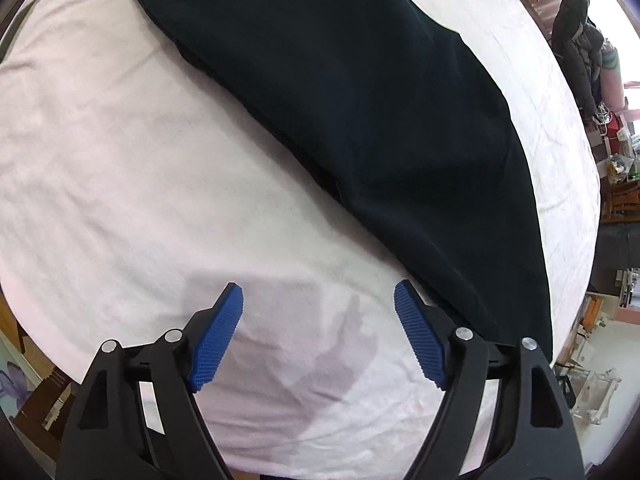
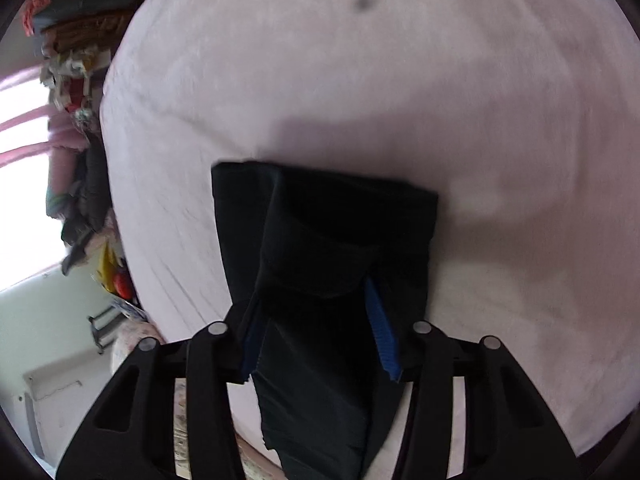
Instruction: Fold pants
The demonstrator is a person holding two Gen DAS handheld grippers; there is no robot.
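Right wrist view is showing the right claw point(image 2: 316, 320) clamping soft dark pants point(image 2: 324, 220) over the pale pink bed point(image 2: 400, 80), while the left claw point(image 1: 319, 320) is hovering wide, empty.

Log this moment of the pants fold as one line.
step: fold pants | left gripper: open over sheet | right gripper: shut on pants | pants lifted

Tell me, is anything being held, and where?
Yes. The right hand-held gripper is shut on the pants, pinching a bunched end. The left hand-held gripper is open and holds nothing.
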